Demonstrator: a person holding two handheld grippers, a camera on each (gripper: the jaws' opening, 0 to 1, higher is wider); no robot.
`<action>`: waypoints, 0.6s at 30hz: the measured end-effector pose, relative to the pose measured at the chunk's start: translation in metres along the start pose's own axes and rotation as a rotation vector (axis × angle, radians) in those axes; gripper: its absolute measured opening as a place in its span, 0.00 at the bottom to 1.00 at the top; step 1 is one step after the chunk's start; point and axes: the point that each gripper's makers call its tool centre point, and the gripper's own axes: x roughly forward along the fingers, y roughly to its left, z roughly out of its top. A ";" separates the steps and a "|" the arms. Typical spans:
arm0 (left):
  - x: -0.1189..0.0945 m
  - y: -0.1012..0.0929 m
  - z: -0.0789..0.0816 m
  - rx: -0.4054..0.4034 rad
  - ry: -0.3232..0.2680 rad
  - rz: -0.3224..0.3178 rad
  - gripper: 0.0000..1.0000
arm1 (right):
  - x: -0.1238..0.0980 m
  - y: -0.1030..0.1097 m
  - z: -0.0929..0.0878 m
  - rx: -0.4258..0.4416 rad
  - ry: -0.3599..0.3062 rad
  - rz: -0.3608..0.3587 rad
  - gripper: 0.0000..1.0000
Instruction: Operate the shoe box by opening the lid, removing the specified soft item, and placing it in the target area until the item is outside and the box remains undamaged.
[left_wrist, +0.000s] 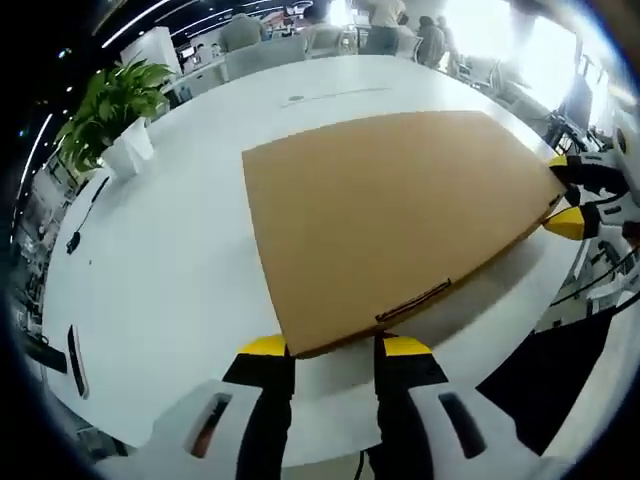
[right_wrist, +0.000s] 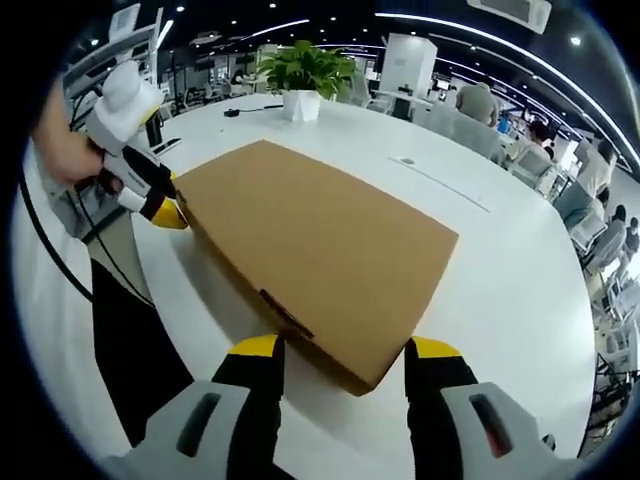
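The box lies closed on the white bench, flat matte brown cardboard, its near corner just ahead of the left gripper. The right gripper faces the lid's front edge. Both grippers stand open, gripping nothing. Recommended: seat each gripper lightly on the lid's front lip and lift evenly; thin board creases easily.

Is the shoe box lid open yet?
Shut. The shoe box lid lies flat, no gap along its edges; both hand-held grippers sit open at its corners.
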 end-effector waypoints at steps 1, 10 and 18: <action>0.000 0.000 0.000 -0.008 -0.001 -0.004 0.32 | 0.000 0.000 0.000 0.001 -0.001 0.000 0.48; -0.003 -0.009 -0.001 -0.005 -0.013 -0.012 0.32 | -0.005 0.004 -0.008 -0.037 0.017 0.001 0.46; -0.005 -0.012 -0.003 -0.030 -0.038 -0.005 0.33 | -0.004 0.000 -0.009 -0.020 0.021 0.024 0.46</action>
